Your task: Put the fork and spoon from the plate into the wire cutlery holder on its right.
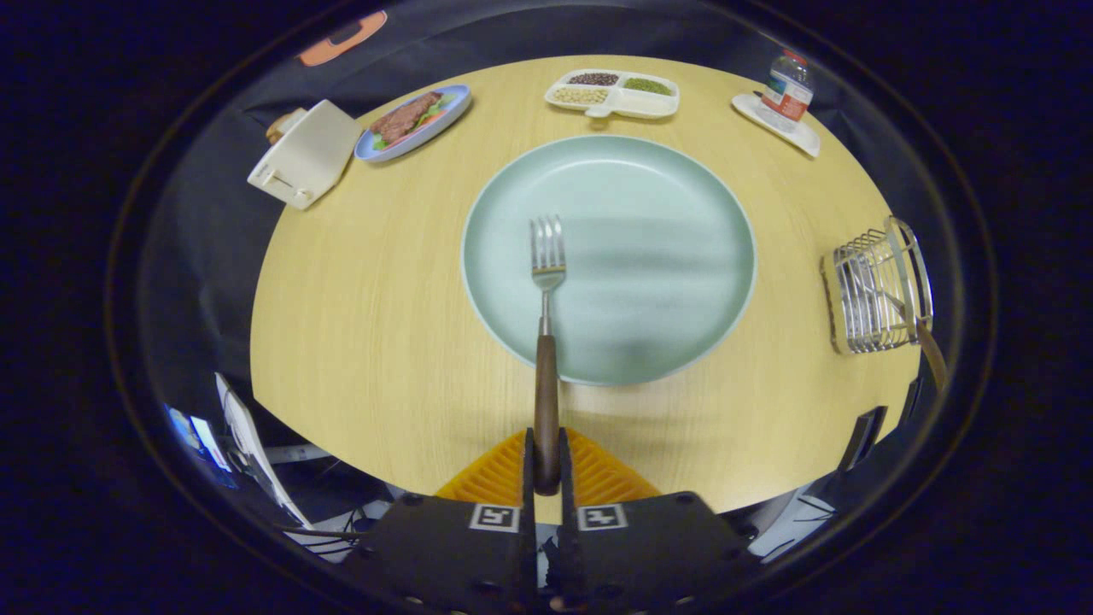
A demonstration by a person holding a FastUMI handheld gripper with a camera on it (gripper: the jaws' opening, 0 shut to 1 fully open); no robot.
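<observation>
Gripper (546, 465) at bottom centre, ribbed fingers clamped on the fork's (546, 342) dark wooden handle; metal tines reach over the round pale-green plate (649, 256) at centre. Wire cutlery holder (875, 295) sits at right on the wood-grain table (376, 325), a brown-handled utensil inside.

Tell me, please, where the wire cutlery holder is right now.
In the gripper view, the wire cutlery holder stands on the table to the right of the green plate, apart from it, near the table's right edge, well beyond the gripper shut on the fork.
</observation>
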